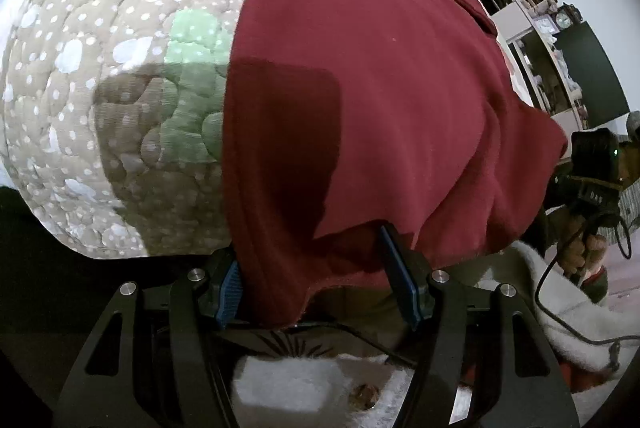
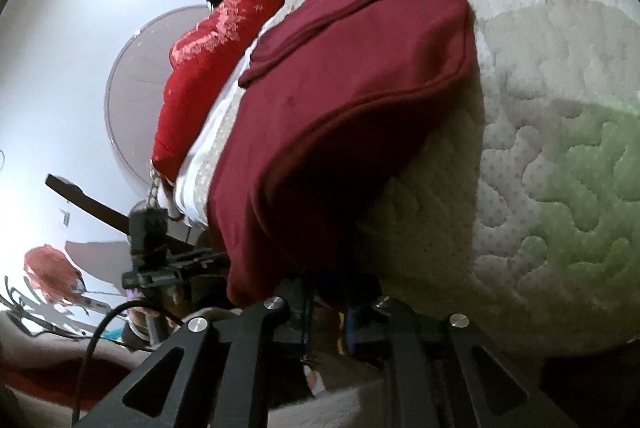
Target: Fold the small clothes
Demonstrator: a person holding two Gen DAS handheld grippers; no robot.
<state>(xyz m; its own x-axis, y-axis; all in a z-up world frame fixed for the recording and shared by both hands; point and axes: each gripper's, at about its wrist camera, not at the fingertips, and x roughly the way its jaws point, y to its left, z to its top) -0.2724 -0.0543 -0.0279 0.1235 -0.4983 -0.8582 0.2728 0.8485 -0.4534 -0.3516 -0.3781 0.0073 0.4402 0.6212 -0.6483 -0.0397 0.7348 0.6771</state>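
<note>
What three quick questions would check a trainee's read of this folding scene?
1. True or false: the maroon garment lies on a quilted bedspread.
2. The left tool is: A) shut and empty; B) open, with the garment's hem between its pads; C) out of view.
3. What colour is the quilt patch beside the garment's edge?
Key: 1 true; 2 B; 3 green.
</note>
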